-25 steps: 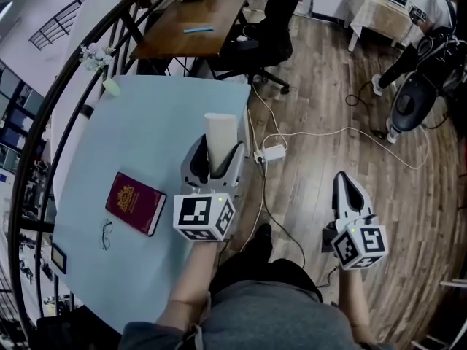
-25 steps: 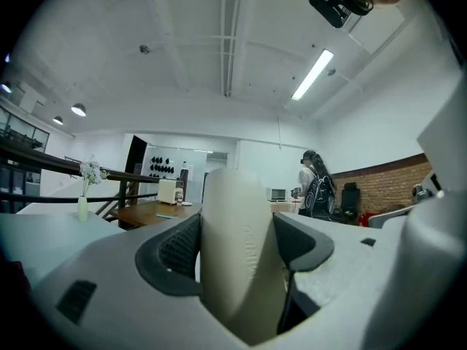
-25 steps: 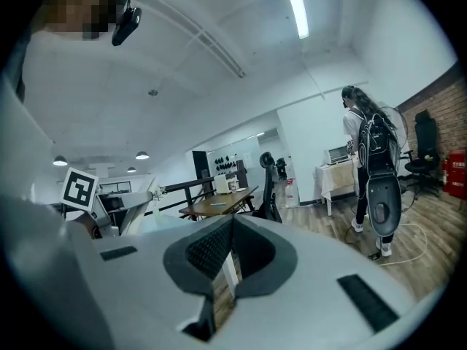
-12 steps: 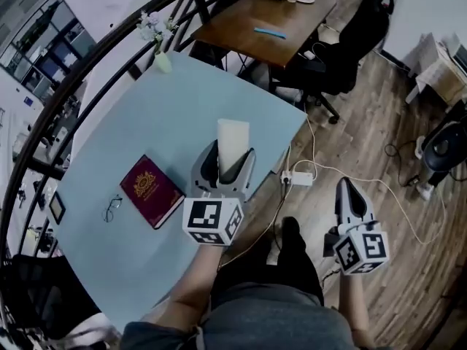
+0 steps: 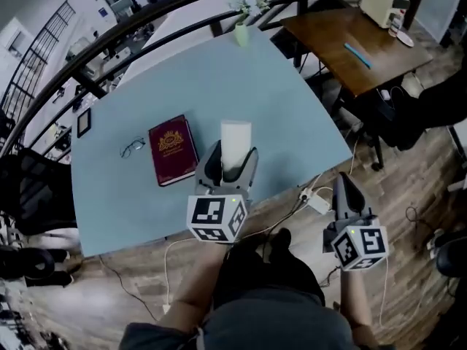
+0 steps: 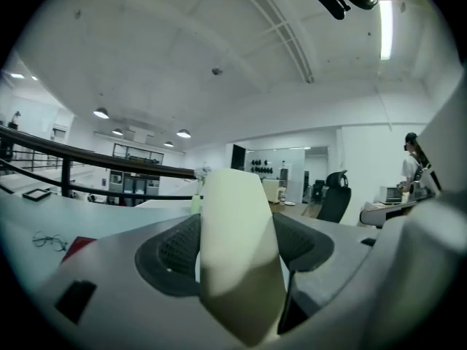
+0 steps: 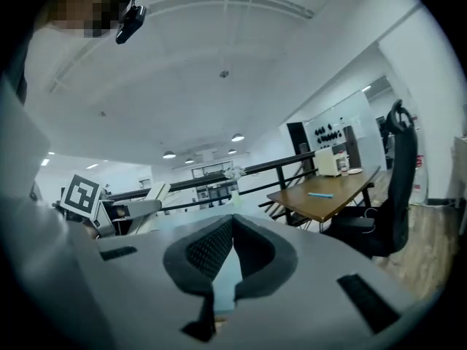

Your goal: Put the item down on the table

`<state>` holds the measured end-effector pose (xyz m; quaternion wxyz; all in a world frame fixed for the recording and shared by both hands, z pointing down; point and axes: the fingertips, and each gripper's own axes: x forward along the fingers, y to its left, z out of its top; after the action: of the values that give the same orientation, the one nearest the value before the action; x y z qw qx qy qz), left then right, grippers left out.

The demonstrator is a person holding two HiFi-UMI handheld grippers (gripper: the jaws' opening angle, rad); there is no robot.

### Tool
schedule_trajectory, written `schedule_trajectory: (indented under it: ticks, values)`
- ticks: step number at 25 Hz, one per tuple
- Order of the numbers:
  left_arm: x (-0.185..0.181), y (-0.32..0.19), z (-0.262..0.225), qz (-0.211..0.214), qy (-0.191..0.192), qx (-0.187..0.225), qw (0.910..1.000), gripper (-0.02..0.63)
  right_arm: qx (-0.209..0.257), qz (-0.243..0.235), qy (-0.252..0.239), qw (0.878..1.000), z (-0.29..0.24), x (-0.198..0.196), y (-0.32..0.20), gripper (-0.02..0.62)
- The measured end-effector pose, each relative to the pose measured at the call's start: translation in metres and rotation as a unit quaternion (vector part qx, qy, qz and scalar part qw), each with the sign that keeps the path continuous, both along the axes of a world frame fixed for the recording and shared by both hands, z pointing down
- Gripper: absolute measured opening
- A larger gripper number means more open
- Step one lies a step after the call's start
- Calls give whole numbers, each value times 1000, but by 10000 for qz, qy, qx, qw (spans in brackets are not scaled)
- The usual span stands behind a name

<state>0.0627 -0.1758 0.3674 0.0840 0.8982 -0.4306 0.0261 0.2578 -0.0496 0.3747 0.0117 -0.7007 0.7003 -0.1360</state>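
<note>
My left gripper (image 5: 232, 157) is shut on a flat cream-white item (image 5: 236, 138) that stands upright between its jaws, above the near part of the light blue table (image 5: 241, 79). In the left gripper view the item (image 6: 237, 254) fills the gap between the dark pads. My right gripper (image 5: 341, 183) hangs to the right, off the table and over the wooden floor. Its jaws meet at the tips with nothing between them, as the right gripper view (image 7: 232, 221) shows.
On the table lie a dark red booklet (image 5: 173, 149), a pair of glasses (image 5: 133, 147) and a small framed thing (image 5: 85, 122); a small vase with flowers (image 5: 241, 31) stands at the far edge. A brown desk (image 5: 350, 39) is at the right, a black railing (image 5: 146, 31) behind. Cables and a power strip (image 5: 317, 201) lie on the floor.
The view has swung round, so the table now lies straight ahead. The left gripper with the item has come from the table's right edge to over its near part. The right gripper stays low.
</note>
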Motion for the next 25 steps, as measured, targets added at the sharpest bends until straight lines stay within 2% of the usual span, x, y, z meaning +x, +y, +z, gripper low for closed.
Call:
schedule_trajectory:
  ticks: [5,11,17,25]
  values:
    - [-35,12,16,-1099,-245,-209,9934,311,-62,-1069,-55,9942,12,-15,-37,3]
    - [-60,26,33,-1870,-466,-438,9803,311,-106,-1859,-146,9824,26,-37,-63,3]
    - [-68,21,42,-2224,-614,-618,9711,311,-135,-2188,-161,9755,32,-50,-79,3]
    - [-67,-5,66,-2302,-595,-774,9682,311,-169,-2126,-26,9770,36,-47,-96,3]
